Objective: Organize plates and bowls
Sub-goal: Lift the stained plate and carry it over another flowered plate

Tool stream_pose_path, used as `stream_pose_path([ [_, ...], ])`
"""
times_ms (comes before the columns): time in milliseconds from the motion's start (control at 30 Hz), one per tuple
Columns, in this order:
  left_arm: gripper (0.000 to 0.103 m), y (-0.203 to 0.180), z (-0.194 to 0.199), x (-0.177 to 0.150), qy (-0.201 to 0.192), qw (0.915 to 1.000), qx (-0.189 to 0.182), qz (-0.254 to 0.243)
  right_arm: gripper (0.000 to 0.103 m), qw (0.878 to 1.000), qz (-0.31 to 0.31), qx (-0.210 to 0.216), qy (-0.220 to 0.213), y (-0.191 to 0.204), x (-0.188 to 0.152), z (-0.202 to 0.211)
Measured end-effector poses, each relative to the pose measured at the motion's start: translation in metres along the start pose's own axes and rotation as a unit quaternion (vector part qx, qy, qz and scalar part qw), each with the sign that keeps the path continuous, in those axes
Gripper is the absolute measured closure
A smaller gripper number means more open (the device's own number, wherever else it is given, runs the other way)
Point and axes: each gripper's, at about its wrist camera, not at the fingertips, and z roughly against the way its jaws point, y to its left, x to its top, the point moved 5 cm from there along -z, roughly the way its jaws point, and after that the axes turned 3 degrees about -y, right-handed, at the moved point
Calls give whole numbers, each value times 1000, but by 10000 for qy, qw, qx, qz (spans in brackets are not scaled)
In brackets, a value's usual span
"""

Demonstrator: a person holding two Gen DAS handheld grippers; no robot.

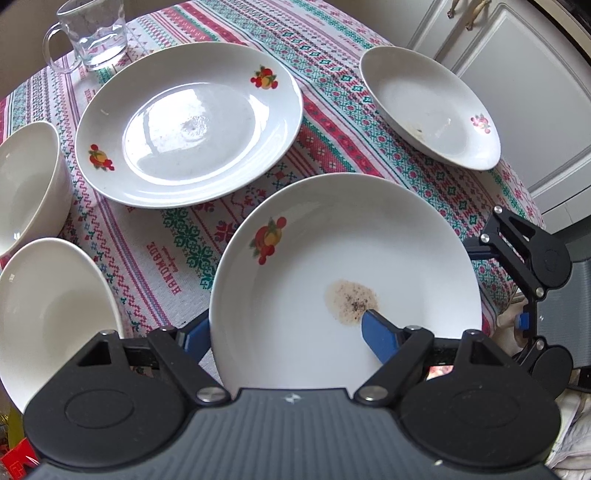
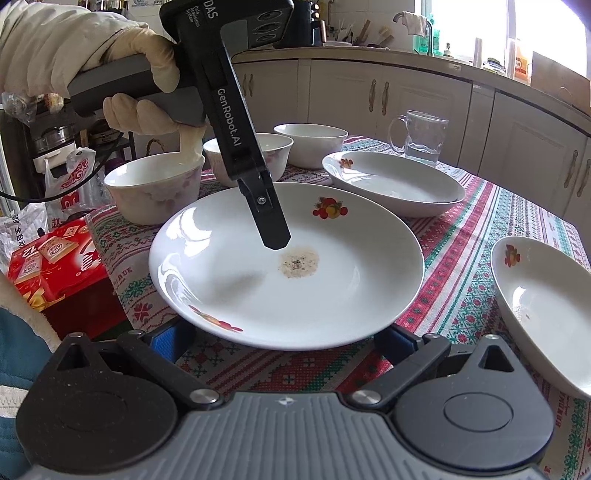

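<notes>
**At the near table edge: rim pinch on the stained plate, slip risk**

Between the fingers of the left gripper (image 1: 284, 317) sits the wall of the stained plate (image 1: 332, 240). One blue pad (image 1: 376, 334) lies inside beside the brown stain (image 1: 351, 301), the other under the rim; it reads as a pinch. The hold is off-centre on glazed ware, so the plate could pivot or slide out if tilted. The right gripper (image 2: 282, 336) is spread wide below the near rim and gives no support. Just beside are two bowls (image 1: 48, 310), so swinging left risks a knock. Likely stacking target is the flat plate (image 1: 188, 125); a hard set-down could chip it. The glass mug (image 1: 92, 33) is well apart.
</notes>
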Motion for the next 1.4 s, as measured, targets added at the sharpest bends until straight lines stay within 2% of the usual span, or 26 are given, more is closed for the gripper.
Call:
stream_pose_path([
  [167, 20, 1, 2, 2, 35, 9998, -152, 83, 0, 10000, 23, 31, 45, -3, -1, 1],
  [433, 20, 1, 0, 4, 147, 9998, -133, 47, 0, 10000, 16, 12, 80, -2, 0, 1],
  [1000, 20, -3, 10, 10, 4, 9997, -227, 55, 0, 9998, 25, 77, 183, -10, 8, 10],
  [1400, 20, -15, 19, 33, -136, 9996, -244, -67, 0, 9998, 51, 30, 168, -29, 16, 22],
])
